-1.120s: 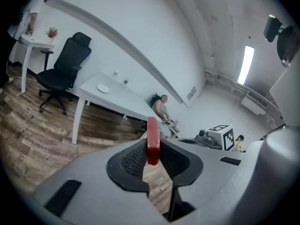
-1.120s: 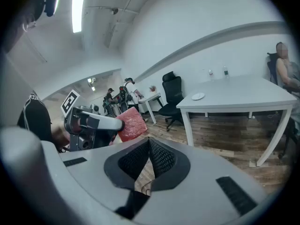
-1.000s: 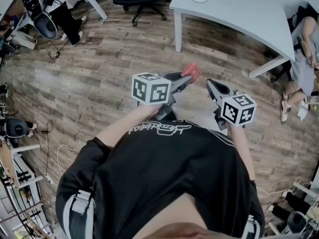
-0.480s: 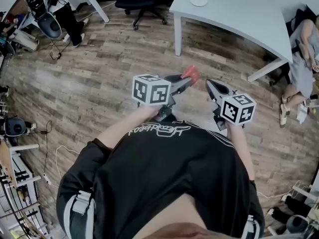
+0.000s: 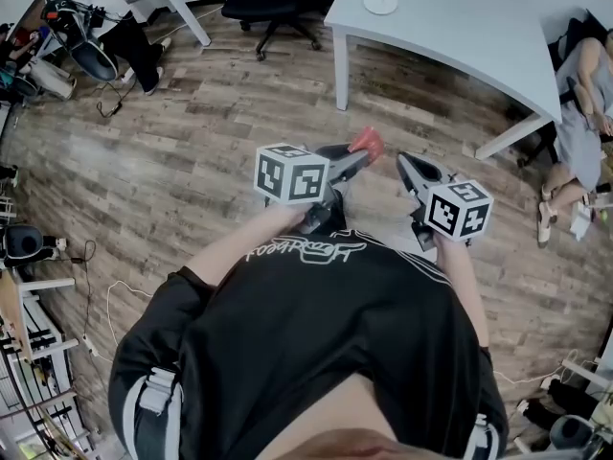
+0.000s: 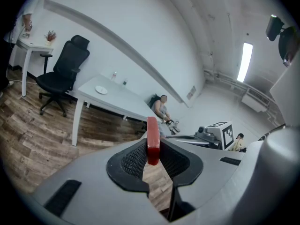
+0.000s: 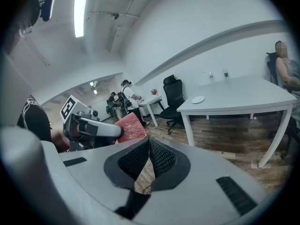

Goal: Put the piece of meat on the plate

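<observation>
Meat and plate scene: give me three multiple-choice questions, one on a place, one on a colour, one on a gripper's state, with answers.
1. Where is the plate?
A) on the floor
B) on the white table
C) on the chair

2. What colour is the piece of meat?
A) red
B) green
C) white

3. What state is the left gripper in?
A) open and empty
B) shut on nothing
C) shut on the piece of meat

Answers: 1 B, the plate lies on the tabletop; 2 A, the meat shows red in every view; 3 C, the pads press the slab from both sides.
</observation>
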The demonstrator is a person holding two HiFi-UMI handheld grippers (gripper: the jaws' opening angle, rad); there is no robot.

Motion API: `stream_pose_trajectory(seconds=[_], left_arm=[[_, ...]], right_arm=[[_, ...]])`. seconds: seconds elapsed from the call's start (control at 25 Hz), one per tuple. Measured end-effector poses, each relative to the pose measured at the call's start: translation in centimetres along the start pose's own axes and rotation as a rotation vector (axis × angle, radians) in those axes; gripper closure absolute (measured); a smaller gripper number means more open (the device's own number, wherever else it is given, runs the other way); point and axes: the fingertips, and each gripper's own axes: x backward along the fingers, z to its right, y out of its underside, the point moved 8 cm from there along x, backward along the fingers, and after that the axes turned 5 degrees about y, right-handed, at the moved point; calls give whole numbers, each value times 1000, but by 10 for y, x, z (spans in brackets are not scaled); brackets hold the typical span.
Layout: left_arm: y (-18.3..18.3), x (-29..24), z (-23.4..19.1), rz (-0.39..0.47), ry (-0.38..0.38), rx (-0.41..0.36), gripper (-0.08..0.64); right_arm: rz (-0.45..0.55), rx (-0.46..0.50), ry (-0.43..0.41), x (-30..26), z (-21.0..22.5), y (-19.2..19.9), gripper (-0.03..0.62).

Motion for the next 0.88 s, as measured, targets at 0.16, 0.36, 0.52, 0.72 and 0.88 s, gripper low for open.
stream_pose_trajectory(seconds=[0.16,0.36,0.52,0.72,0.88], left_arm=[[-2,-4,-8,1,0,1,479],[-10,-11,-28,1,5,17,479],[-22,-22,-48,-7,3,32,479],[-49,-38,-84,-15,9,45,479],[-80,-55,-122,-19,0,56,479]], right_arm=[[3,-8,-4,-7,6,-1,583],[-5,-1,10,-26,17,-6,583],[-11,-6,11,-44,32,-16,583],[-34,-20,15,-79,57,-34,583],[-60,-30,18,-116,81,-55,583]])
